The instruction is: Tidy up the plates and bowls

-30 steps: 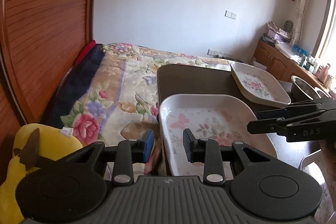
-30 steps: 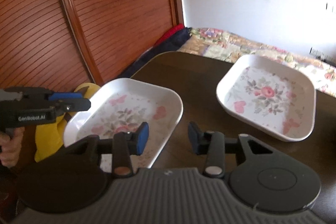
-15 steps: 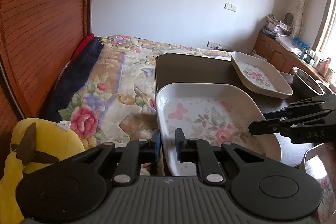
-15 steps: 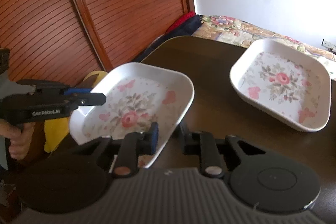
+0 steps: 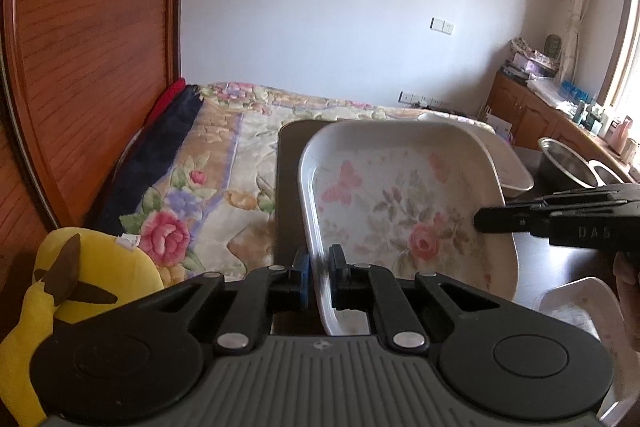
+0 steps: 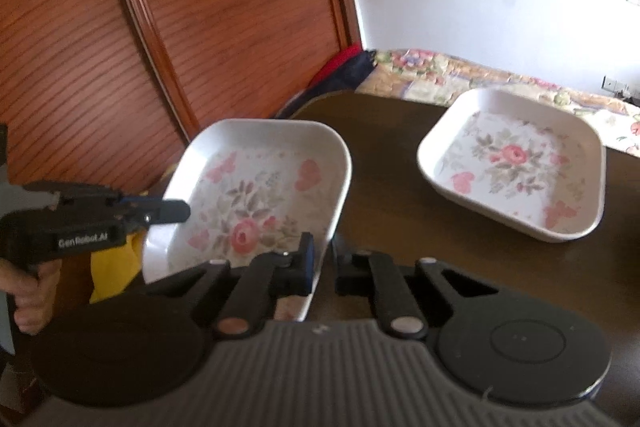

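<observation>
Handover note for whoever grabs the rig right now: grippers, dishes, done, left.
Left gripper: shut on the near floral dish, clamping its left rim.
Right gripper: shut on the same dish's right rim.
The dish is tilted, apparently lifted off the dark table.
Second floral dish sits flat further back on the table; a steel bowl stands at the right.
Done: two-handed grasp and lift.
Left: probably nest the held dish into the second one, then handle the bowl.

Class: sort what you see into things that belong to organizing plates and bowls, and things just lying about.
Job: held white floral square plate; second white floral square plate; round steel bowl; both grippers.
Lying about: yellow plush toy; floral bedspread.
</observation>
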